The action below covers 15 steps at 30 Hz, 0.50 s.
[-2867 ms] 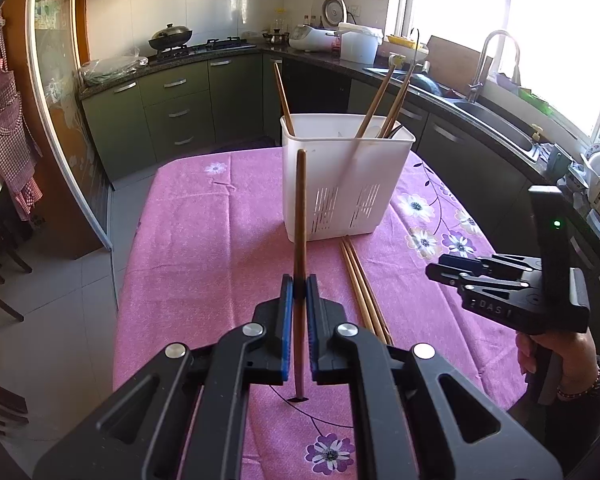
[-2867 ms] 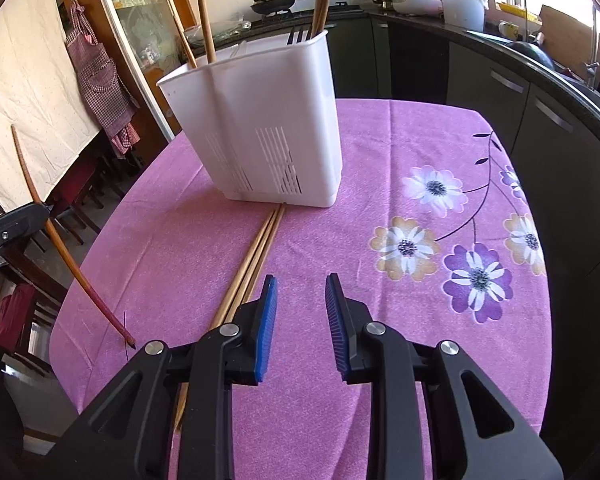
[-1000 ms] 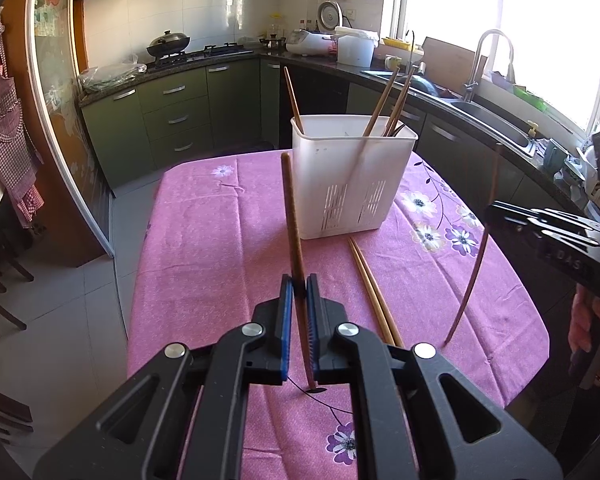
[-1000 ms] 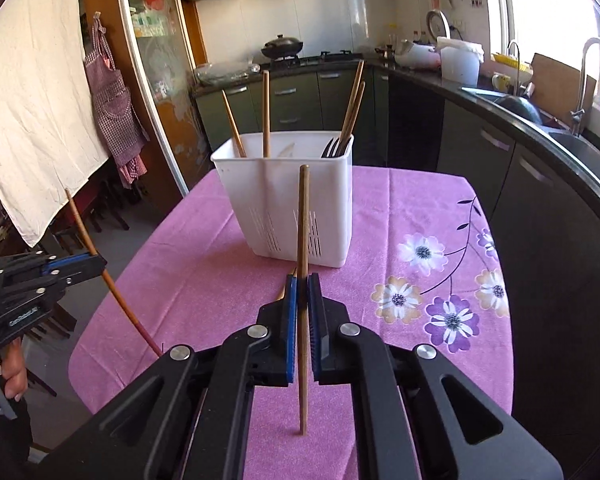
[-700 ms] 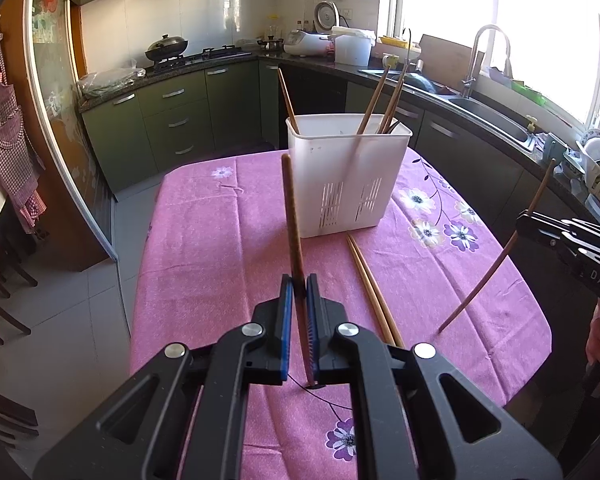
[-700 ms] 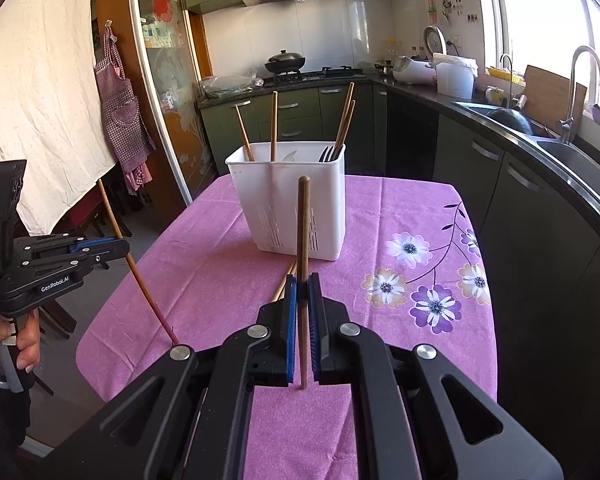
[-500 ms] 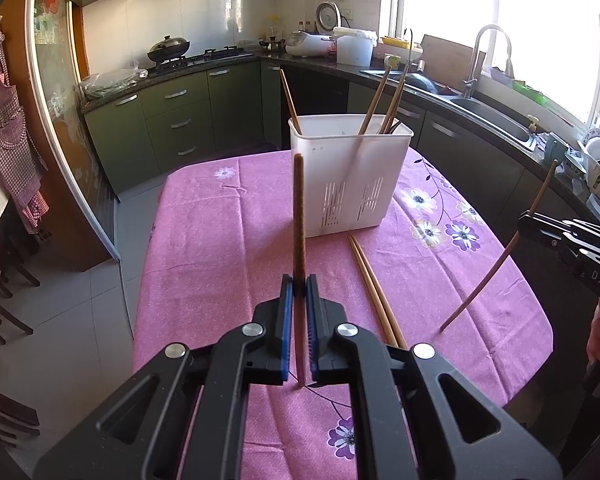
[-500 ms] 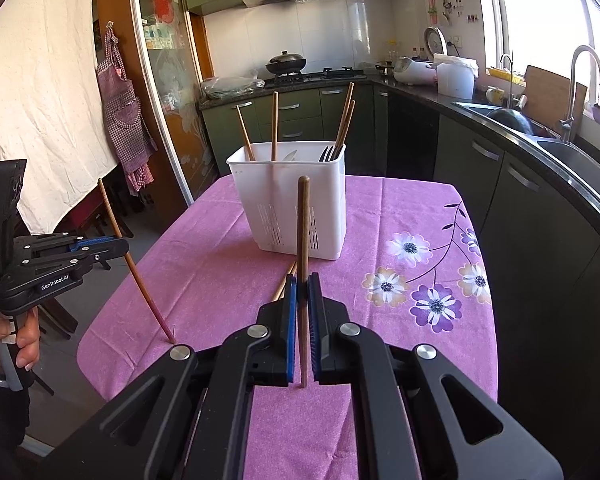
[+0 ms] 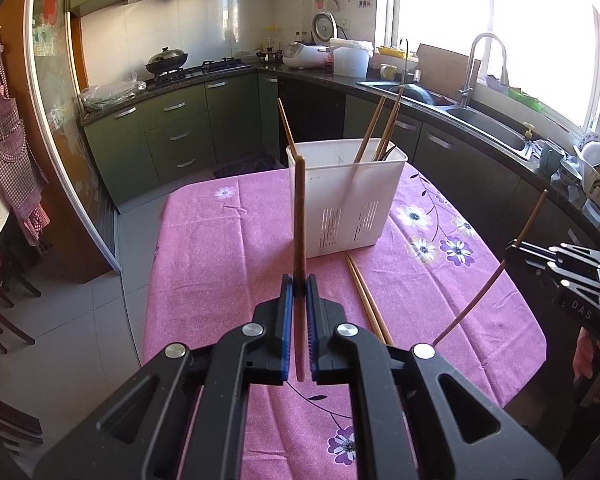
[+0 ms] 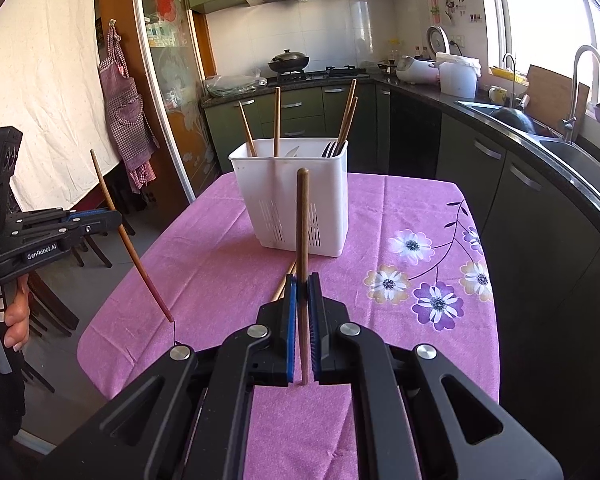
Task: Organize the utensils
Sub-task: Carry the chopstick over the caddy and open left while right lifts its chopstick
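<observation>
My left gripper (image 9: 299, 285) is shut on a brown chopstick (image 9: 300, 216) that stands nearly upright over the pink flowered tablecloth. My right gripper (image 10: 302, 278) is shut on a second chopstick (image 10: 302, 224), also upright. Each gripper shows in the other's view: the right one (image 9: 512, 250) with its chopstick (image 9: 496, 272) slanting at the table's right edge, the left one (image 10: 114, 216) with its slanted chopstick (image 10: 130, 240) at the table's left edge. A white utensil holder (image 9: 346, 196) (image 10: 296, 192) stands mid-table with several chopsticks and a fork in it. Two loose chopsticks (image 9: 366, 300) lie in front of it.
The table (image 9: 220, 264) stands in a kitchen with green cabinets (image 9: 172, 136) behind and a counter with a sink (image 9: 488, 128) to the right. Dark chairs (image 9: 0, 304) stand on the left by the tiled floor. A hand (image 10: 14, 316) holds the left gripper's handle.
The chopstick in my left gripper has straightened from a leftward lean to nearly upright. My right gripper has drawn back from the holder with its chopstick. Both grips are unchanged.
</observation>
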{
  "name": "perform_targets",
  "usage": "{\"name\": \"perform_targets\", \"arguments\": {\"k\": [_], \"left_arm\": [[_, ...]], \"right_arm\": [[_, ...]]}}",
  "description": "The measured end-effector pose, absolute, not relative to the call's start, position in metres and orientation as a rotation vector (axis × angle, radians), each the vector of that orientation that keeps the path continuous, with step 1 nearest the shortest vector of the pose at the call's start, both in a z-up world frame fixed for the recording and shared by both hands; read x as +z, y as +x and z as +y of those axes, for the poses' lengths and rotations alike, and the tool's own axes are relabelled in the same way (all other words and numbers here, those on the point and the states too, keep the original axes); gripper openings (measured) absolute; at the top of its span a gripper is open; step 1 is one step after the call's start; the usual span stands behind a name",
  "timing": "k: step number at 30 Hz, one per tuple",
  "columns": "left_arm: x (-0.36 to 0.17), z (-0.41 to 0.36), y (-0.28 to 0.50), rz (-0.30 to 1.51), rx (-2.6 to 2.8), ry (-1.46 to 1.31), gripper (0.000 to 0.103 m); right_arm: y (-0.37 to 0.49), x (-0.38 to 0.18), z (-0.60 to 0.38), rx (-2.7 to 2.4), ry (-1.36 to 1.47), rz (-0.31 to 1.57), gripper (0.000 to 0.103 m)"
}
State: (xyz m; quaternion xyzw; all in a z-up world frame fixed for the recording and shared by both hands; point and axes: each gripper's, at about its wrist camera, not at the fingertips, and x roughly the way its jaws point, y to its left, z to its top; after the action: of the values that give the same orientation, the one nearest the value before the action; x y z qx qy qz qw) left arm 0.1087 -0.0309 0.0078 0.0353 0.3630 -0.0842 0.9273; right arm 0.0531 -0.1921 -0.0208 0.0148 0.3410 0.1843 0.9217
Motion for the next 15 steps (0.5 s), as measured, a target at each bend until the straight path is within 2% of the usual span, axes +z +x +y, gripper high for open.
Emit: {"name": "perform_targets", "arguments": {"k": [5,15], "left_arm": [[0.042,-0.034,0.125,0.718,-0.203,0.066,0.006],[0.131,-0.055,0.170,0.533,-0.208,0.047,0.006]], "right_arm": [[0.053,-0.021,-0.195,0.383,0.036,0.699,0.007],[0.052,-0.022,-0.207,0.389,0.056,0.694,0.007]]}}
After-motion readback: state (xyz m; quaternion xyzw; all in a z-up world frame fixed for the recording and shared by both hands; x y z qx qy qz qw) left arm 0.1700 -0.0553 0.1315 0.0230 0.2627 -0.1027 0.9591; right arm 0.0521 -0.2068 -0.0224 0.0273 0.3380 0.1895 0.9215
